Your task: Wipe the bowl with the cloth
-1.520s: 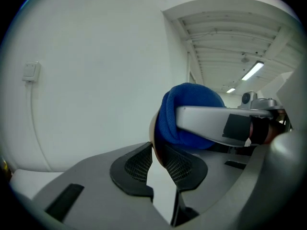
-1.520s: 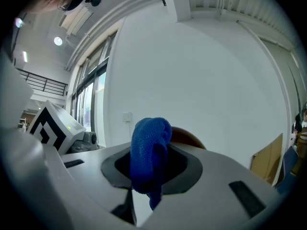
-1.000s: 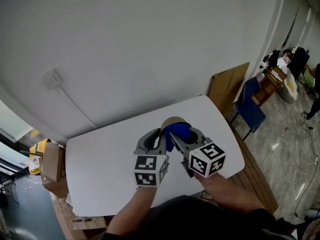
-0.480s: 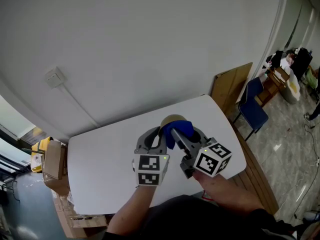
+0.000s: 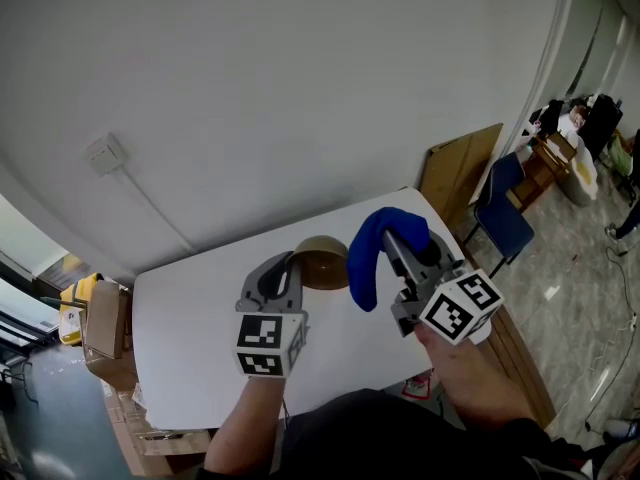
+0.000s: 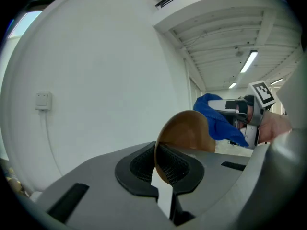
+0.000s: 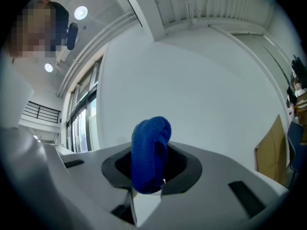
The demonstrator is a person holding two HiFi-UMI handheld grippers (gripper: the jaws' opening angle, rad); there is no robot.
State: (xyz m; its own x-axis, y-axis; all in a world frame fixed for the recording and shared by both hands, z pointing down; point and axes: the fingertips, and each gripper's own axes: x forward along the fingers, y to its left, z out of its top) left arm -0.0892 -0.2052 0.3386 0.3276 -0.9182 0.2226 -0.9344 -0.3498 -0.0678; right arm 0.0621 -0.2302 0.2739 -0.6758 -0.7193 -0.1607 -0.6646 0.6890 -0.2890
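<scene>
My left gripper (image 5: 288,268) holds the brown bowl (image 5: 322,263) over the white table (image 5: 195,328). In the left gripper view the bowl (image 6: 188,133) stands on edge with its rim between the pads, and the jaws of that gripper (image 6: 162,169) are closing tight on it. To the right my right gripper (image 5: 402,244) is raised and shut on the blue cloth (image 5: 368,253), which hangs down clear of the bowl. In the right gripper view the bunched cloth (image 7: 149,152) fills the gap of that gripper (image 7: 148,175).
A wall socket (image 5: 103,156) with a cable is on the wall behind the table. A wooden board (image 5: 455,173) and a blue chair (image 5: 500,216) stand at the right. Cardboard boxes (image 5: 100,323) sit by the table's left end.
The right gripper has lifted the blue cloth out of the bowl, up and to the right. The left gripper has shifted left with the bowl.
</scene>
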